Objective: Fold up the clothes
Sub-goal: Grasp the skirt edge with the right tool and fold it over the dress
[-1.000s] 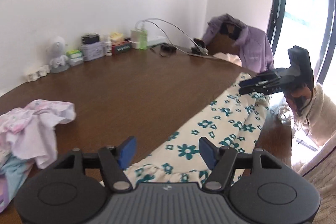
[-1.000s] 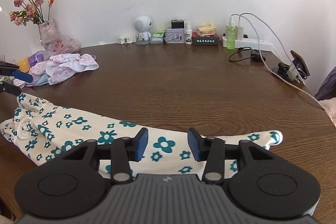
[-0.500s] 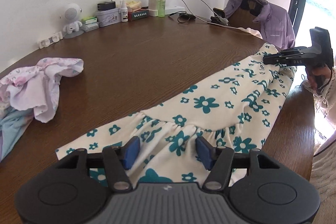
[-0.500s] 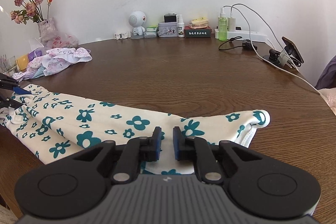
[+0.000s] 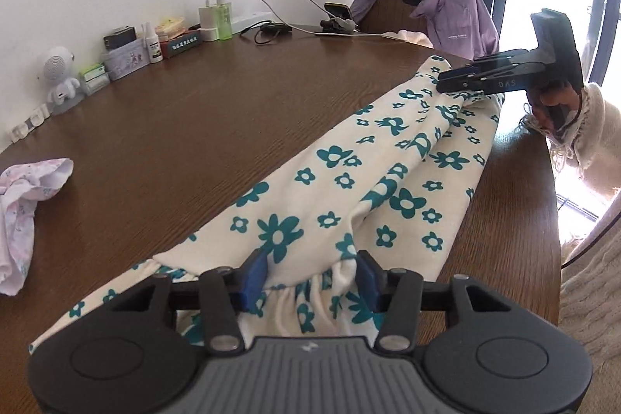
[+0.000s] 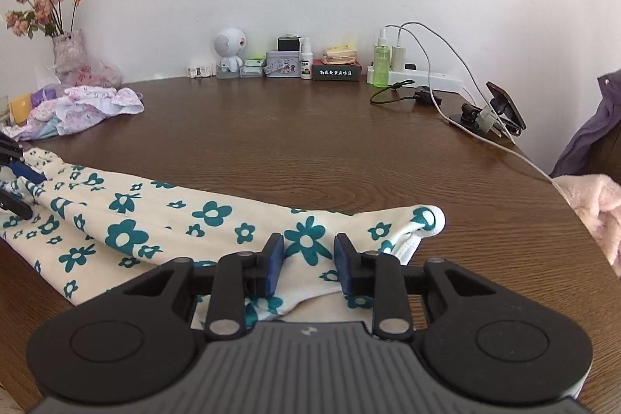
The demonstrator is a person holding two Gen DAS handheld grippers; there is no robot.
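A dark brown wood-grain tabletop (image 6: pixel 310 150) with a rounded edge is carrying everything. A cream garment with teal flowers (image 6: pixel 163 220) is lying stretched along its near edge. A crumpled pink and lilac heap of clothes (image 6: pixel 89 107) is sitting at the left, beside a vase of dried roses (image 6: pixel 66 53). Along the wall a white robot figurine (image 6: pixel 229 51), a small tin (image 6: pixel 282 63), a spray bottle (image 6: pixel 306 59), a dark box (image 6: pixel 337 71), a green bottle (image 6: pixel 381 63) and a white power strip (image 6: pixel 427 78) are standing in a row. A phone on a stand (image 6: pixel 500 105) is resting at the right, its cable trailing across the wood.
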